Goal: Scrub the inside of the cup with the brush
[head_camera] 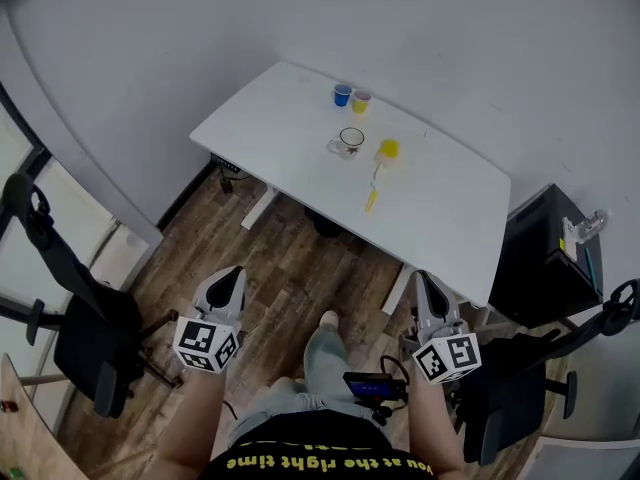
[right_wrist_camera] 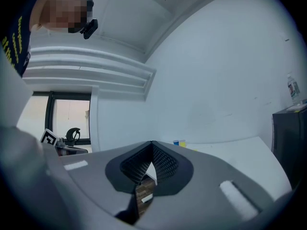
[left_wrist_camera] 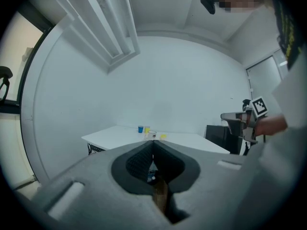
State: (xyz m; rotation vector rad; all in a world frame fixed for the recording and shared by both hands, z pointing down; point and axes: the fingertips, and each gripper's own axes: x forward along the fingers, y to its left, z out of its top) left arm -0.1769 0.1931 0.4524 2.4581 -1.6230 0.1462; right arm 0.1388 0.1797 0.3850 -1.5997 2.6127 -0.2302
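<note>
White table (head_camera: 290, 118), cup (head_camera: 351, 140) beside brush (head_camera: 388, 149), left hand-held gripper (head_camera: 233, 274) closed, right hand-held gripper (head_camera: 421, 279) closed

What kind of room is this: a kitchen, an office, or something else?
Probably an office or small lab room, not a kitchen: a plain white desk near bare white walls, a black office chair on a wood-look floor, and a black cabinet beside the desk.
</note>
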